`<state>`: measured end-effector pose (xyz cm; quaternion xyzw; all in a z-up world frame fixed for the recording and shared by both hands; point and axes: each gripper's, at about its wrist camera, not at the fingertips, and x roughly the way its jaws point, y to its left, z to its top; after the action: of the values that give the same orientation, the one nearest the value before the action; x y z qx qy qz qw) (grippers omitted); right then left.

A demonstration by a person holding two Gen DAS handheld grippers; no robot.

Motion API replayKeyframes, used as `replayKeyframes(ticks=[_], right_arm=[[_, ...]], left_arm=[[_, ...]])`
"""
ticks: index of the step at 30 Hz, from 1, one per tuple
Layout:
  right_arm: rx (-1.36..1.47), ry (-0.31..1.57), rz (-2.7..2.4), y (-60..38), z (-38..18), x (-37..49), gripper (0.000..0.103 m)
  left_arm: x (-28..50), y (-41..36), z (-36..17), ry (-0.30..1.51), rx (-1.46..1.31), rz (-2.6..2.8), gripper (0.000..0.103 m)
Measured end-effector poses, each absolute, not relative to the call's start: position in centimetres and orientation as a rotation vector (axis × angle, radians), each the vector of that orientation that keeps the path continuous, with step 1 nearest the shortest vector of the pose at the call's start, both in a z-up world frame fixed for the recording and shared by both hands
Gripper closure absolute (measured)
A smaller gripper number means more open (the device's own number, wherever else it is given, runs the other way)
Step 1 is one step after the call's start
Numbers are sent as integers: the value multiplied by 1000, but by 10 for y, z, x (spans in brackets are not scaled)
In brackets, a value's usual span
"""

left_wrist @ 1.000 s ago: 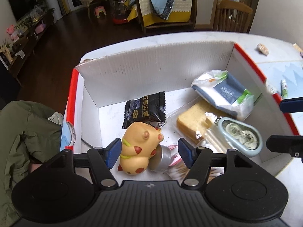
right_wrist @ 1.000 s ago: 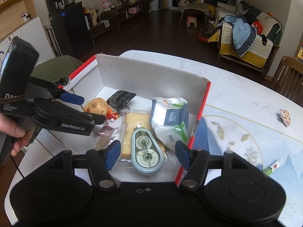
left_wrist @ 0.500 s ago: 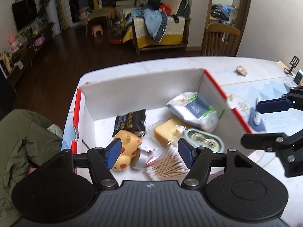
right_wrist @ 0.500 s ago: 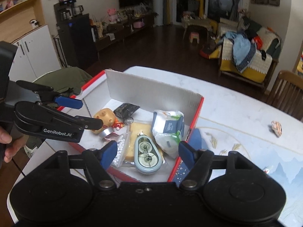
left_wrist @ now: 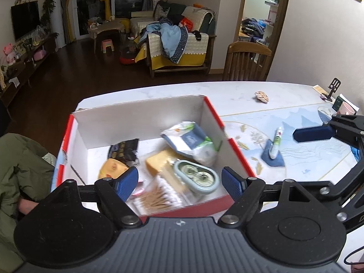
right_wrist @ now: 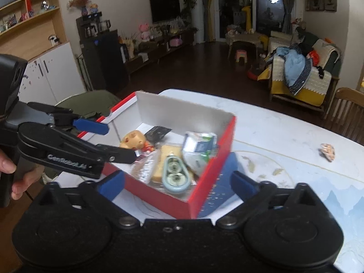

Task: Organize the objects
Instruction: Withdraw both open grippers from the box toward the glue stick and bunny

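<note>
While both grippers hung back from the red cardboard box (left_wrist: 237,153), neither had anything in it: the left gripper (left_wrist: 179,183) had just been opening to a fairly wide gap, and the right gripper (right_wrist: 178,183) had just been opening to about as wide as it goes, with nothing between the pads.

The box sat at 12 o'clock from each camera, already stuffed: correction tape dispenser (left_wrist: 196,176), cake slice (left_wrist: 159,162), tissue pack (left_wrist: 188,140), dark snack packet (left_wrist: 124,150), cotton swabs (left_wrist: 157,199) and a yellow toy (left_wrist: 112,168).

What looked left over was the small white-and-green tube (left_wrist: 276,144) on the blue mat (left_wrist: 278,161), at about 2 o'clock in the left view. My guess is it's light, smooth and happy to roll, so I'd pinch it across the middle of the barrel, not the tapered end.
</note>
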<state>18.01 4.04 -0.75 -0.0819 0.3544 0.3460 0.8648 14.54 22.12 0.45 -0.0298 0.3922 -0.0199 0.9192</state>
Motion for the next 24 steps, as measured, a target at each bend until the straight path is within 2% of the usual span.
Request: replayKeyframes(ticks=[9, 24], right_arm=[[-90, 774, 681, -21, -18, 192, 1], [-47, 815, 584, -119, -39, 218, 0]], left_arm=[[148, 174, -2, 810, -58, -95, 13], [178, 71, -23, 814, -55, -183, 10]])
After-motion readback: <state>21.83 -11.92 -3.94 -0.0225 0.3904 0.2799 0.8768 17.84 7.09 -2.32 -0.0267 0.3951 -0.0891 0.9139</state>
